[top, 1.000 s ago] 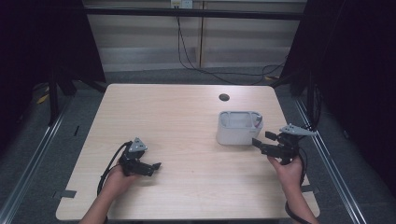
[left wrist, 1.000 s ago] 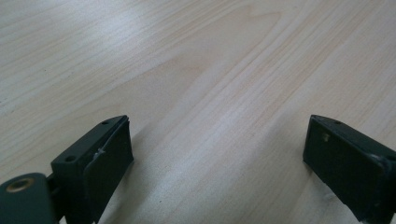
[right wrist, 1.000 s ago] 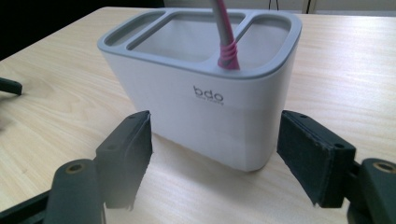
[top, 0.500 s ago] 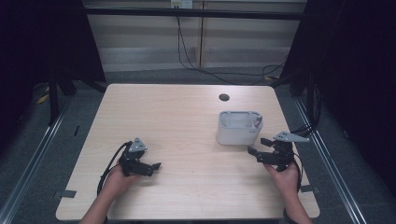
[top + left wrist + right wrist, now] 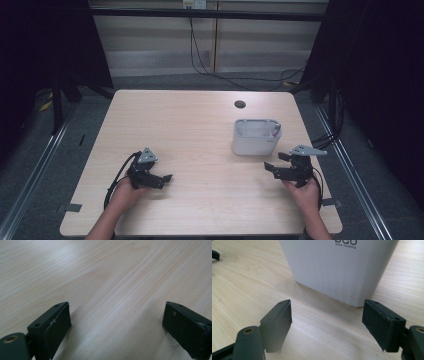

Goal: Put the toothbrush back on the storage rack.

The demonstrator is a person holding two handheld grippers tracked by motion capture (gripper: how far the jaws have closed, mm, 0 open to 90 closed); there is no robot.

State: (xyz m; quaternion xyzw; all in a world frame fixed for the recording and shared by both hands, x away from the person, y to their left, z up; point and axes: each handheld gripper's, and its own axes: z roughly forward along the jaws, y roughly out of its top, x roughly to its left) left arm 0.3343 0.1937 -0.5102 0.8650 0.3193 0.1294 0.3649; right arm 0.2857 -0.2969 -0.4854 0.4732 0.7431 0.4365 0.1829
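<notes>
Your left gripper (image 5: 115,322) hangs low over the pale wooden table (image 5: 107,272), its two black jaws spread wide apart with bare woodgrain between them. The jaw at left shows a flat pad facing inward and a brass-coloured fitting at its base; the jaw at right rises from the near corner. Soft light glints across the far tabletop.

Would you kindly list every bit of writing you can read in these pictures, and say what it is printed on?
"Home Furnishing": small dark print on the wall of the white container, seen in the right gripper view.
Larger letters above it are cut off by the frame's top edge; they look like "bgo", not surely readable.
No other writing can be read.
</notes>
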